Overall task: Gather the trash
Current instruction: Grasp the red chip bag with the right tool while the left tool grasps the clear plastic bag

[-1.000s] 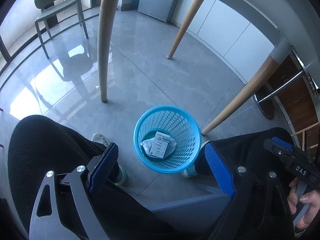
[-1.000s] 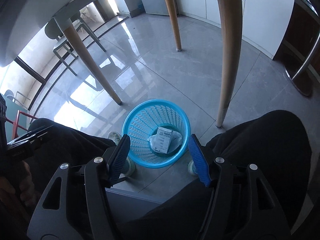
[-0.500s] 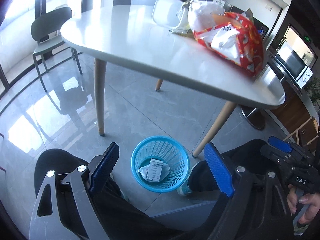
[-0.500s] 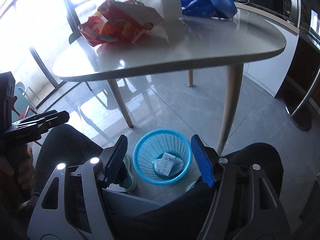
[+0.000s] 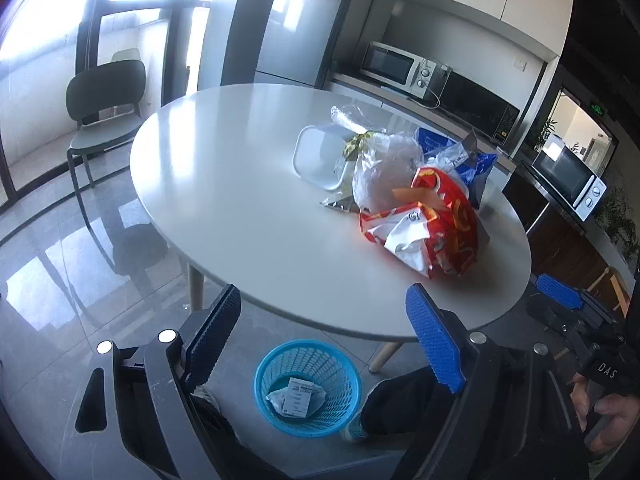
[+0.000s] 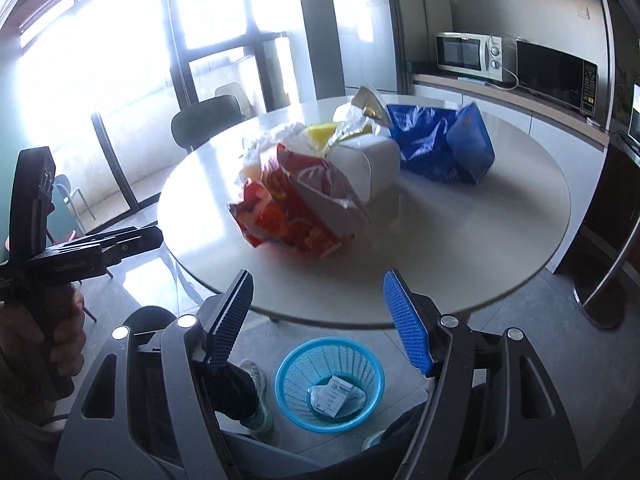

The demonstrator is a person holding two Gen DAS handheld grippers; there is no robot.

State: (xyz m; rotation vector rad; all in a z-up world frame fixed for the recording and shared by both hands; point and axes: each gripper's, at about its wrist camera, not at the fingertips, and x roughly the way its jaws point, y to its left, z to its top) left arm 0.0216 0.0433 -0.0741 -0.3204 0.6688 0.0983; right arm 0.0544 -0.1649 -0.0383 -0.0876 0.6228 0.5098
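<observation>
A pile of trash lies on the round white table (image 5: pixel 240 184): a red snack bag (image 5: pixel 436 228), a clear plastic bag (image 5: pixel 384 176), a white food box (image 5: pixel 320 156) and a blue bag (image 5: pixel 472 164). They also show in the right wrist view: red bag (image 6: pixel 292 216), white box (image 6: pixel 368 168), blue bag (image 6: pixel 440 144). A blue mesh waste basket (image 5: pixel 308 388) stands on the floor between my legs, with paper and plastic inside; it also shows in the right wrist view (image 6: pixel 330 384). My left gripper (image 5: pixel 324 336) and right gripper (image 6: pixel 320 320) are open, empty, above the table's near edge.
A dark chair (image 5: pixel 104 108) stands at the table's far left. A fridge (image 5: pixel 304 24) and microwaves (image 5: pixel 396 68) line the back wall. A black pedestal (image 6: pixel 600 296) stands right of the table. Wooden table legs (image 5: pixel 384 356) are near the basket.
Both grippers have risen from under the table, looking down at the basket, to above the table edge. The tabletop and trash pile have come into full view. Jaws stay open.
</observation>
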